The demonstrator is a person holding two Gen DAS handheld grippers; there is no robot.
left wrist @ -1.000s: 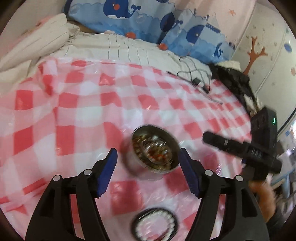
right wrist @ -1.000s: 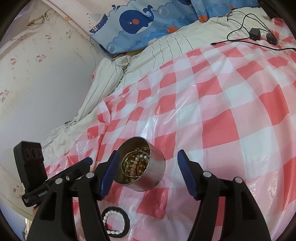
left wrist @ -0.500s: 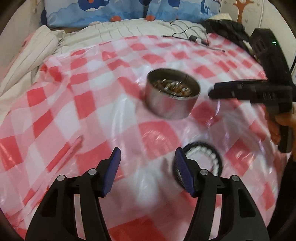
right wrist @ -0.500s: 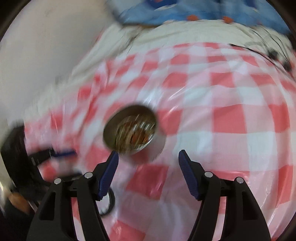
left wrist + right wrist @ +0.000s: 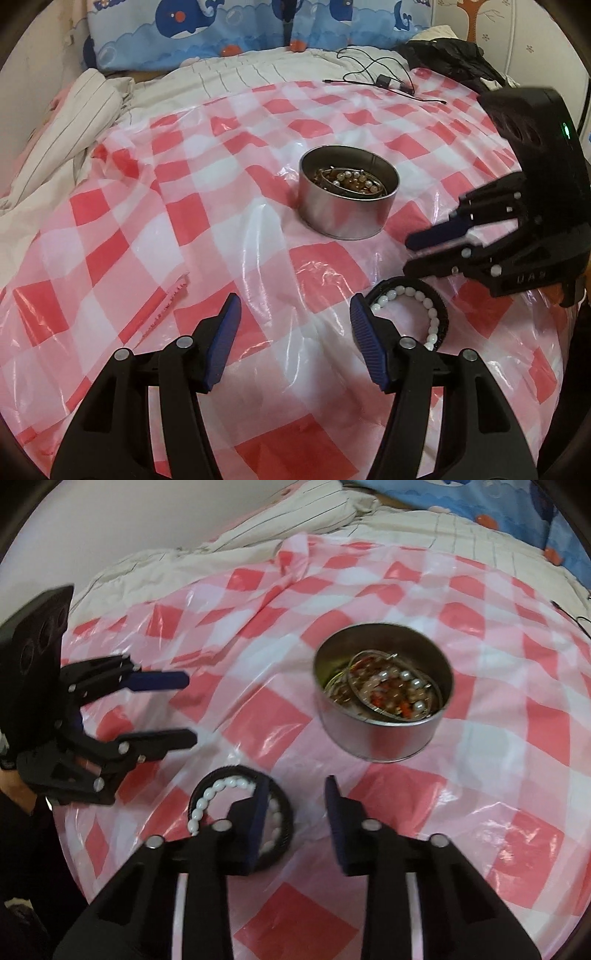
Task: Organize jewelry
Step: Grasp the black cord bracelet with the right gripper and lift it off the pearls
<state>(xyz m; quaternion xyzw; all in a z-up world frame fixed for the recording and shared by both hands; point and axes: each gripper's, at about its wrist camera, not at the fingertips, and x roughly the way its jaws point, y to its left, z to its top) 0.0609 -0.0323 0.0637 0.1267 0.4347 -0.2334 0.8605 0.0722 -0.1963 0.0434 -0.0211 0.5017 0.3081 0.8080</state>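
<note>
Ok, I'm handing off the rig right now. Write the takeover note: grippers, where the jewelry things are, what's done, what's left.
Left gripper: open, empty, above the checked sheet.
Right gripper: jaws closing, nothing between them; its left finger overlaps the ring in view, contact unclear.
Metal tin: upright on the sheet, already holding bracelets and beads.
White bead bracelet: lying inside a black ring on the sheet, near both grippers.
Left: bracelet and ring, presumably destined for the tin.
</note>
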